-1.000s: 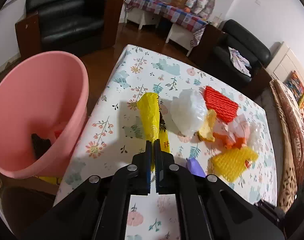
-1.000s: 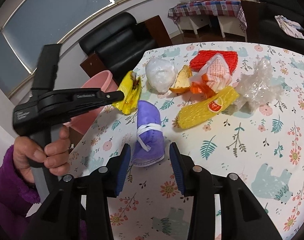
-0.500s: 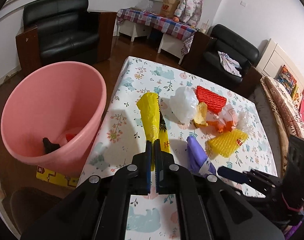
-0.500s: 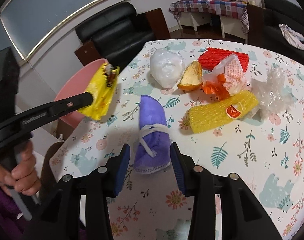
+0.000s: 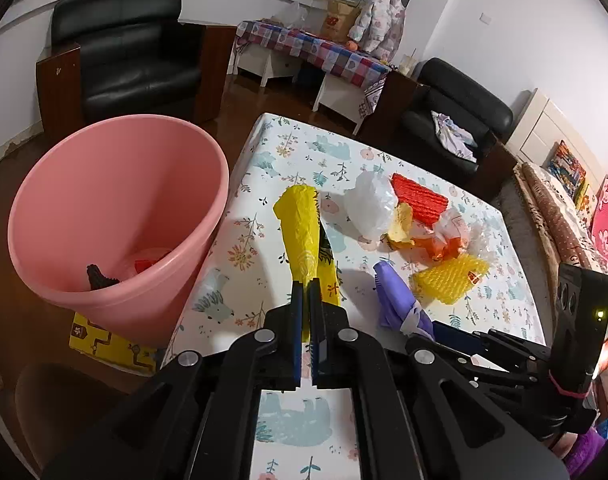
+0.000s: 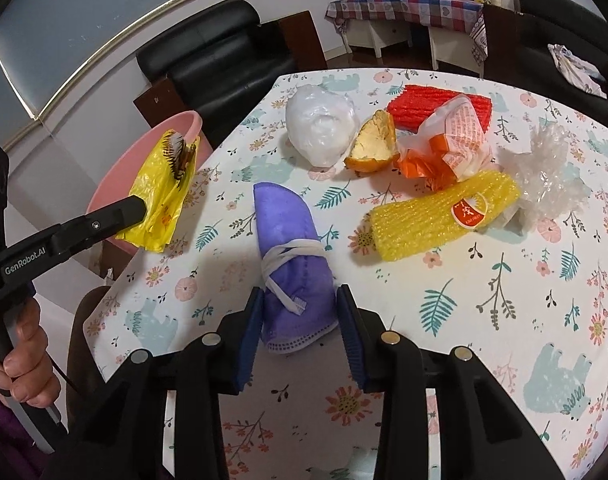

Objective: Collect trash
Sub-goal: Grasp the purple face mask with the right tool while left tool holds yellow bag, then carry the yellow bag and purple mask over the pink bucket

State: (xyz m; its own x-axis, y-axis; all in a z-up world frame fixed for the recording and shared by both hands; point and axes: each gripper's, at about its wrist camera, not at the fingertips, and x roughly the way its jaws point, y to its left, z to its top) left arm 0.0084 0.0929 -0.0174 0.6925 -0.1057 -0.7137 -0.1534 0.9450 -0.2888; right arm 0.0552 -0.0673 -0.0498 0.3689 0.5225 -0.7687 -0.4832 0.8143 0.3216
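My left gripper (image 5: 306, 286) is shut on a yellow plastic bag (image 5: 304, 232) and holds it above the table's left edge, beside the pink bin (image 5: 116, 216). The bag also shows in the right wrist view (image 6: 164, 196), held by the left gripper (image 6: 138, 208). My right gripper (image 6: 300, 312) is open, its pads on either side of a folded purple face mask (image 6: 292, 248) lying on the table; the mask also shows in the left wrist view (image 5: 392, 296).
On the floral tablecloth (image 6: 484, 320) lie a white plastic bag (image 6: 320, 124), orange peel (image 6: 374, 148), red foam net (image 6: 416, 104), orange-white wrapper (image 6: 452, 140), yellow foam net (image 6: 444, 216) and clear film (image 6: 548, 168). The bin holds some trash (image 5: 100, 276). Black armchairs stand behind.
The left gripper has lifted the yellow bag off the table and drawn it back toward the bin. The right gripper has moved forward so its open pads flank the purple mask.
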